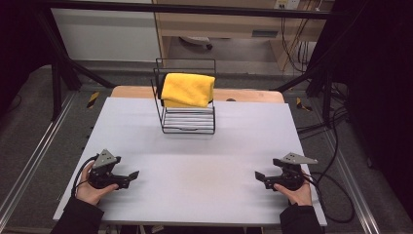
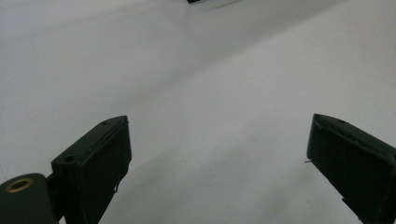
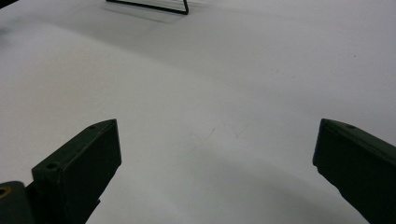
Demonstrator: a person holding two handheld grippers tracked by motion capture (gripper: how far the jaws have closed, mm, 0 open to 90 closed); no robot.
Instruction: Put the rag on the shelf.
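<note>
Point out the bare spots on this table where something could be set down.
The widest free patch lies between the left gripper and right gripper, reaching up to the wire rack. Both sides of the rack are bare too. The rack, holding a yellow cloth, crowds the table at its far middle.

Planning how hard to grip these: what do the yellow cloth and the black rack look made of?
The yellow cloth looks like soft, matte, plush fabric, possibly microfibre: it lies folded with rounded edges, draped on the rack. The black rack looks like thin metal wire with a dark coating, judging by its slim straight bars and open frame; the coating type is unclear.
</note>
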